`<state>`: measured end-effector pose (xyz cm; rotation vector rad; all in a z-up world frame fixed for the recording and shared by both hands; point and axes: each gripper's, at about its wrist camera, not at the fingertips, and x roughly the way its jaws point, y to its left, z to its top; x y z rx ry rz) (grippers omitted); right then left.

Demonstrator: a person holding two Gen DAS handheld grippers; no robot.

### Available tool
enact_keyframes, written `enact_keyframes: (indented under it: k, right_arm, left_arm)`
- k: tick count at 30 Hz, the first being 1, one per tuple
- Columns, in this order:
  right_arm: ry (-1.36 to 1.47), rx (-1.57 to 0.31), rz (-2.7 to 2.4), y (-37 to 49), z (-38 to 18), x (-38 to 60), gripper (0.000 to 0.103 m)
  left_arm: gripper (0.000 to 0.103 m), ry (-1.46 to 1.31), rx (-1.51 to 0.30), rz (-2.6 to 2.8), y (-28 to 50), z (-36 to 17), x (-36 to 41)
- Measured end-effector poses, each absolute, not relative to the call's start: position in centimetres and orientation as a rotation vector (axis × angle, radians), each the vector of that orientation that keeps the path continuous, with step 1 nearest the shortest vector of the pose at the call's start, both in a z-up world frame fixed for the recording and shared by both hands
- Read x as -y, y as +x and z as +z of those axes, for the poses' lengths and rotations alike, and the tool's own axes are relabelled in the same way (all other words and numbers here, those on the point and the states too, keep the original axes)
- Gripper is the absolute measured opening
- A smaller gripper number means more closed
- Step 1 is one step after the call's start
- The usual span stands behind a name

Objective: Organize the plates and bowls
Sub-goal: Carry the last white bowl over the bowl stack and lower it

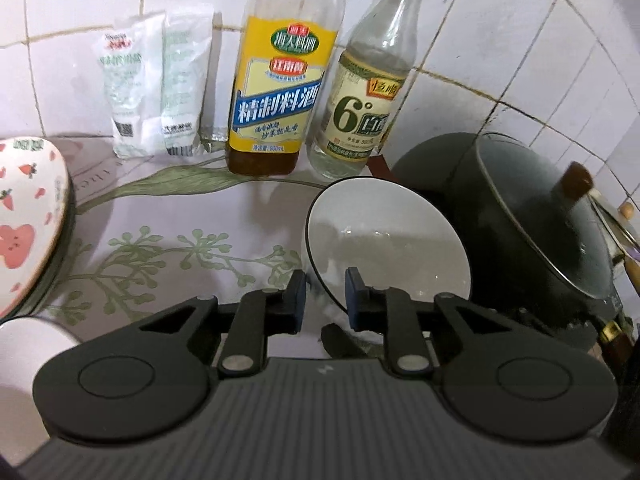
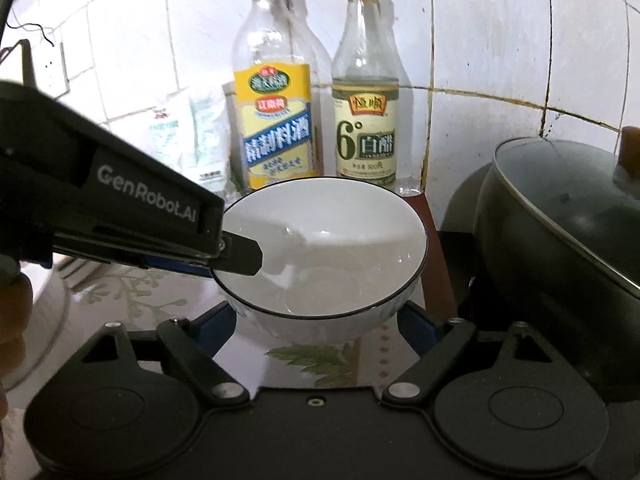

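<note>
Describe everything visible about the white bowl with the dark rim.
The white bowl looks like glazed ceramic, glossy, with a thin dark rim line and faint ribbing outside. It appears empty. It stands on the floral counter, in front of two bottles and beside a dark pot. The left hand-held gripper straddles its rim, one finger inside; whether it pinches is unclear. The right hand-held gripper flanks it, wide open.

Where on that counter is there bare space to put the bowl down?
Bare floral cloth lies between the strawberry plates, the bowl and the bottles. It is crowded at the right, where the wok sits behind the bowl.
</note>
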<state>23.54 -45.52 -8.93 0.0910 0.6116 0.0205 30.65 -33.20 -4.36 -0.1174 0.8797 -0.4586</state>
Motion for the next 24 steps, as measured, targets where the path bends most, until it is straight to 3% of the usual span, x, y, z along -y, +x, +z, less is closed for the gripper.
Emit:
enact_keyframes:
  k: [24]
  right_arm:
    - [-0.087, -0.445, 0.078, 13.1, 0.0, 35.4, 0.091]
  left_arm:
    - [0.019, -0.165, -0.701, -0.512, 19.4, 5.3, 20.9]
